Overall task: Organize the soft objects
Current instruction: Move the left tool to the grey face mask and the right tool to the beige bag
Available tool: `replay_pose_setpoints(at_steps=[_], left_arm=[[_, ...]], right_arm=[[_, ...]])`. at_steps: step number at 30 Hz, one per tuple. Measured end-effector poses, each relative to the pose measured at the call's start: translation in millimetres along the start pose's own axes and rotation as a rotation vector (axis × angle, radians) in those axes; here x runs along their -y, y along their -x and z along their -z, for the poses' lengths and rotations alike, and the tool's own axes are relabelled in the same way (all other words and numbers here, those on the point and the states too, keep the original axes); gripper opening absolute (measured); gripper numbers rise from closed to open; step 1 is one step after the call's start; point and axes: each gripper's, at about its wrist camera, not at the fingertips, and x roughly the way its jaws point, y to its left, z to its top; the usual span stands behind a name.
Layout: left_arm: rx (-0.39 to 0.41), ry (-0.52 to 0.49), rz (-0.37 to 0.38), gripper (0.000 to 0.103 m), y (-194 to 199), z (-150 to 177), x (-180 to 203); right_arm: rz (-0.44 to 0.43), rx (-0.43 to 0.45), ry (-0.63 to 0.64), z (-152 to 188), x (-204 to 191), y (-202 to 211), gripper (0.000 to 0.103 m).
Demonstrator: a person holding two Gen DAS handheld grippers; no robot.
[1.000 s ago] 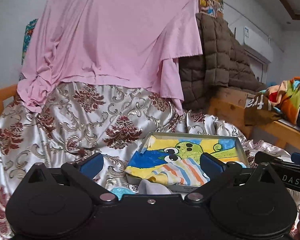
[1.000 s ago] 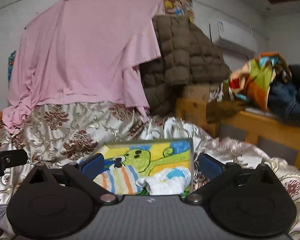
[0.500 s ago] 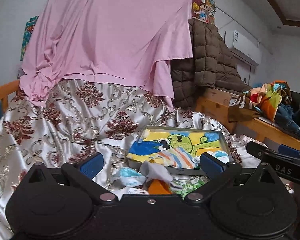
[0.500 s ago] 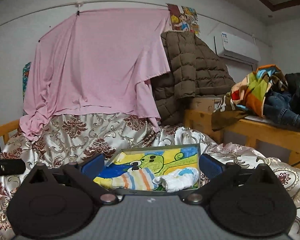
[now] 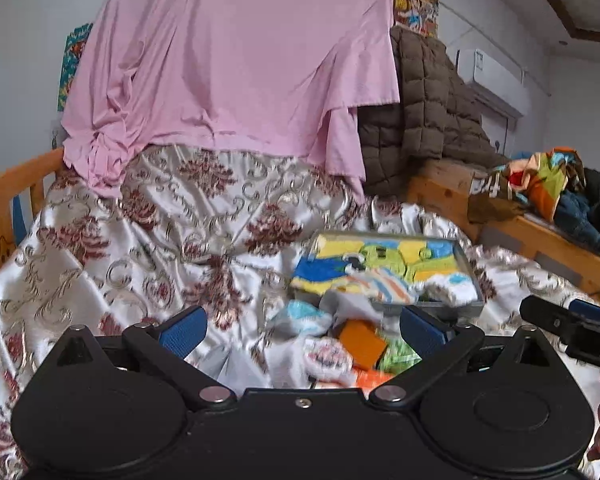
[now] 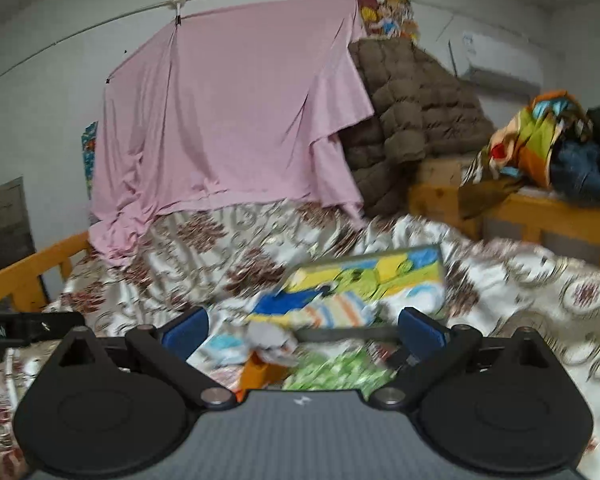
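Note:
A shallow grey tray (image 5: pixel 470 268) (image 6: pixel 340 335) with a bright cartoon lining lies on the satin bedspread. Inside it are a striped sock (image 5: pixel 384 285) (image 6: pixel 332 312) and a white and blue sock (image 5: pixel 452 289) (image 6: pixel 416 294). In front of the tray sits a loose heap: a grey sock (image 5: pixel 352 305) (image 6: pixel 270 336), a blue and white sock (image 5: pixel 304 316) (image 6: pixel 224 346), an orange piece (image 5: pixel 362 343) (image 6: pixel 258 372) and a green patterned piece (image 5: pixel 398 356) (image 6: pixel 336 374). My left gripper (image 5: pixel 303 330) is open above the heap. My right gripper (image 6: pixel 302 330) is open too, holding nothing.
A pink sheet (image 5: pixel 236 68) hangs at the back, with a brown quilted coat (image 5: pixel 424 112) beside it. A wooden bench (image 5: pixel 540 236) at right holds piled clothes (image 5: pixel 552 180). A wooden bed rail (image 5: pixel 4 200) is at left. The other gripper's finger (image 5: pixel 568 328) pokes in at right.
Both grippers have pulled back and up from the tray, so the heap of socks in front of it has come into view. Both stay open and empty.

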Motion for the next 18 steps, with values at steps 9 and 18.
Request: replay_pose_setpoints(at_steps=[9, 18], left_arm=[[-0.059, 0.004, -0.07, 0.102, 0.2, 2.3, -13.1], [-0.238, 0.025, -0.103, 0.102, -25.9, 13.3, -20.8]], right_arm=[[-0.141, -0.179, 0.014, 16.0, -19.5, -9.8, 0.103], [-0.251, -0.4, -0.016, 33.3, -34.7, -31.7, 0.103]])
